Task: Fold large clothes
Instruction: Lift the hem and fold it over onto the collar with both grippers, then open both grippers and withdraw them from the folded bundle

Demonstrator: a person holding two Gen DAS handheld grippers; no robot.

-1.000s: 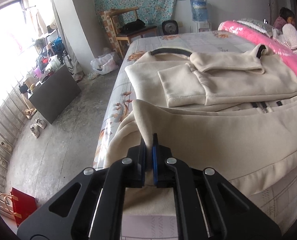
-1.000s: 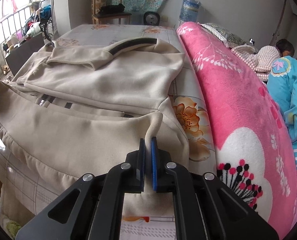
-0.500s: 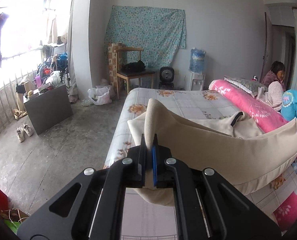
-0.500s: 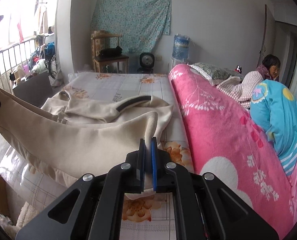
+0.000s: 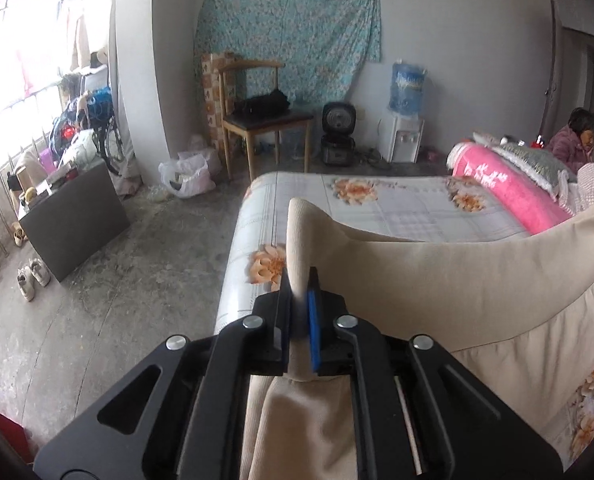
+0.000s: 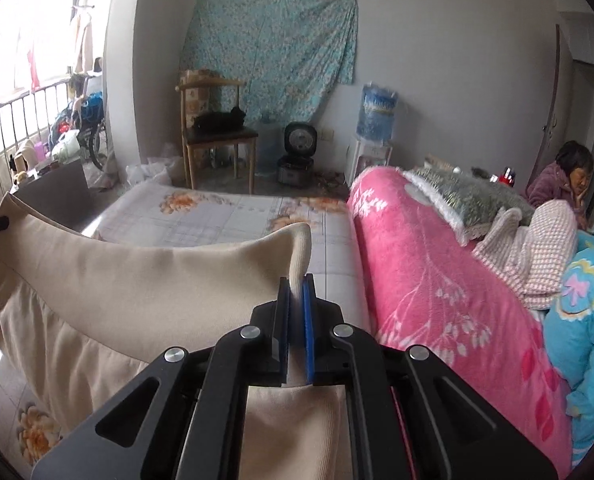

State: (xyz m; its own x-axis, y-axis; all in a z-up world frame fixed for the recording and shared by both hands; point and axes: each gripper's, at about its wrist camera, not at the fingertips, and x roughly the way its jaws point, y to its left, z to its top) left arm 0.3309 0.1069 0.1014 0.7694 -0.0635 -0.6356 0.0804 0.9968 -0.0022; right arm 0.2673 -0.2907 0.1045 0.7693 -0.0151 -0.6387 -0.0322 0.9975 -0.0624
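A bed (image 5: pixel 397 208) with a smooth floral-and-check sheet fills the room's middle, a fuzzy pink blanket (image 6: pixel 437 280) heaped along its right side. Above it hangs the soft beige garment (image 5: pixel 457 280), stretched into a sagging band between both tongs, its lower part draping in loose folds. The left tongs (image 5: pixel 299 312), angled downward, are opening with a hem corner between the pads; the right tongs (image 6: pixel 296 316), likewise tilted, are easing open around the opposite corner.
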